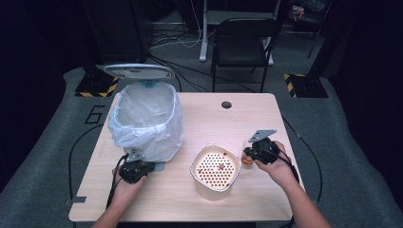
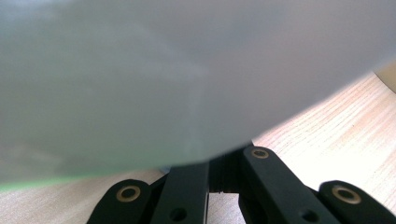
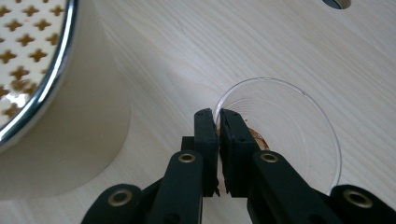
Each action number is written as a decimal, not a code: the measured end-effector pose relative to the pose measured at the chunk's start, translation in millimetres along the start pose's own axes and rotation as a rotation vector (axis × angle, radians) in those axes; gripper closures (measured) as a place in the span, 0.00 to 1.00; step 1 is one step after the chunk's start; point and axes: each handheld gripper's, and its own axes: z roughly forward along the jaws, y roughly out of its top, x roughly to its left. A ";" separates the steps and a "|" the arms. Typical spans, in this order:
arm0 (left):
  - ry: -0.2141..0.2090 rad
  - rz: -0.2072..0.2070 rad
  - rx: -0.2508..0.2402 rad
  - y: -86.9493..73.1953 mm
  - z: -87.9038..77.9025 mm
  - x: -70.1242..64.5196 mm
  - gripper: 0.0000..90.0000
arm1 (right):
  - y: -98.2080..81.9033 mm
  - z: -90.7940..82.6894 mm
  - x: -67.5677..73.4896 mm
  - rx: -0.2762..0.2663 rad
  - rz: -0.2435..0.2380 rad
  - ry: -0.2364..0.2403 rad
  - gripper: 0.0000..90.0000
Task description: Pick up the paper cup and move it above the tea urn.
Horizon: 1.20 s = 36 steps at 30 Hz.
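Right tongs [image 3: 215, 122] pinch the clear cup [image 3: 289, 126] rim.

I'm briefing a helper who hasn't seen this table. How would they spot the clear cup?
On the table, look right of the cream strainer tub. The cup stands there, its rim pinched by the right tongs. It is see-through, with brown residue at its bottom.

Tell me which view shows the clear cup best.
The right gripper view: the clear cup is close, its rim pinched between the right gripper jaws, brown residue inside. The high view shows it small beside the hand. The left gripper view faces the white bag.
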 end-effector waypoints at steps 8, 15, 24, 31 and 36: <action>0.000 -0.002 -0.001 -0.1 0.0 -0.2 1.00 | -3.1 -2.2 6.4 -0.006 0.025 0.007 0.90; -0.001 -0.001 0.002 0.0 -0.2 0.0 1.00 | 1.0 -6.8 3.0 -0.056 0.069 0.021 0.70; -0.003 0.001 0.002 0.0 -0.2 0.7 1.00 | -0.8 -16.1 -3.7 -0.129 0.144 -0.024 0.33; -0.003 0.002 0.004 0.0 -0.3 0.7 1.00 | -20.8 -22.3 -10.2 -0.196 0.222 -0.071 0.17; 0.001 0.001 0.003 -0.1 -0.2 0.2 1.00 | -35.8 -19.7 -11.6 -0.216 0.261 -0.059 0.13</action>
